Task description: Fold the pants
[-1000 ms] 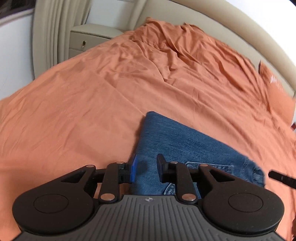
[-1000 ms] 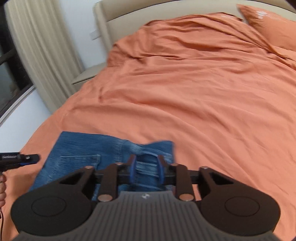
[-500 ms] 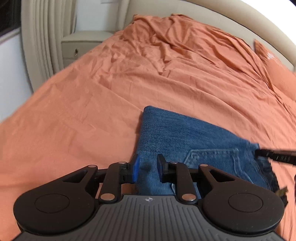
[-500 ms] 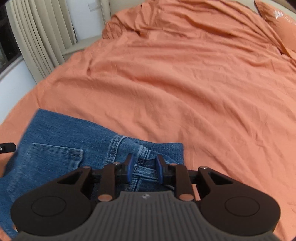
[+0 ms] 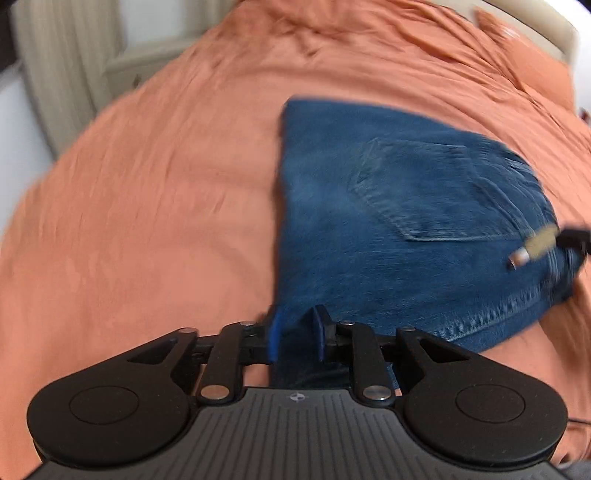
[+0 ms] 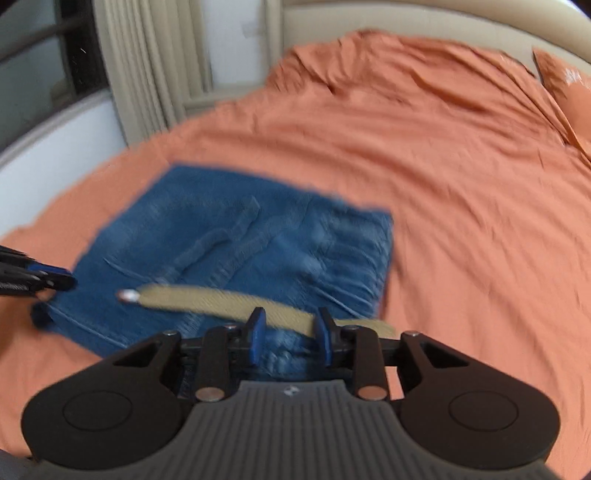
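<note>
jeans (image 5: 388,221) lie on the bed (image 5: 166,184) on the orange sheet (image 6: 461,184), already doubled into a compact block, back pocket (image 5: 424,195) facing up. judging by the shape, most of the folding is done; what is left looks like setting the near edge down, letting go and maybe one more fold or a smoothing pass. blur is heavy, so layer count cannot be told.

left gripper (image 5: 297,334): narrow gap, near corner of the denim sits between the pads, looks pinched, though contact is hard to confirm. right gripper (image 6: 290,334): jaws are opening, waistband end of the jeans and a tan belt strap (image 6: 221,301) lie between them; pads look clear of the cloth on both sides.

counts: one pair of jeans, one tan strap with a metal tip (image 6: 125,295), two grippers, one bed, one orange pillow (image 6: 569,96) at the far right, one beige curtain (image 6: 147,66), one bedside cabinet (image 5: 147,70), one padded headboard (image 6: 424,26).
</note>
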Demonstrator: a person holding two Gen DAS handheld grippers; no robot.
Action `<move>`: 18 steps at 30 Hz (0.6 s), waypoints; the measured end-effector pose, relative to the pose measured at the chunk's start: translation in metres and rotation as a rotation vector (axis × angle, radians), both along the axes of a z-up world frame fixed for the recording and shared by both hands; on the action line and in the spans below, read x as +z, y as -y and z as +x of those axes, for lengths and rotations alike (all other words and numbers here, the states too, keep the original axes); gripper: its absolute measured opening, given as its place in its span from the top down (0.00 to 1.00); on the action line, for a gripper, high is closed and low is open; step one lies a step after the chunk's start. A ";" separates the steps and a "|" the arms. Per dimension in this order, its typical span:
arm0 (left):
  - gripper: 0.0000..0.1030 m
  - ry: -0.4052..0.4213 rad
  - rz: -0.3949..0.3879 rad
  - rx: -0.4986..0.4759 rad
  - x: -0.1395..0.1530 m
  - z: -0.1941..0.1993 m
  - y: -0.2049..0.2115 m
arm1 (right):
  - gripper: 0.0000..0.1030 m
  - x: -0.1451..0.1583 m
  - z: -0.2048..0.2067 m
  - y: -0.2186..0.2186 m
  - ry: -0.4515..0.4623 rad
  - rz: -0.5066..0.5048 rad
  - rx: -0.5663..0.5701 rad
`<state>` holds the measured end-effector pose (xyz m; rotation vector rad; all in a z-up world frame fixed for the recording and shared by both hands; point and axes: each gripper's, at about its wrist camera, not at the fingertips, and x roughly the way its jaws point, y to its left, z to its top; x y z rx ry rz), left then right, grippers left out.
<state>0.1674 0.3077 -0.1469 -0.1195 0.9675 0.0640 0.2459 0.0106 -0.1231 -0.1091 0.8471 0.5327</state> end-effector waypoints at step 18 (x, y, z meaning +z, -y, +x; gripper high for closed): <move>0.76 -0.130 0.125 -0.125 0.021 -0.031 0.019 | 0.74 -0.009 0.014 -0.004 -0.069 -0.031 -0.026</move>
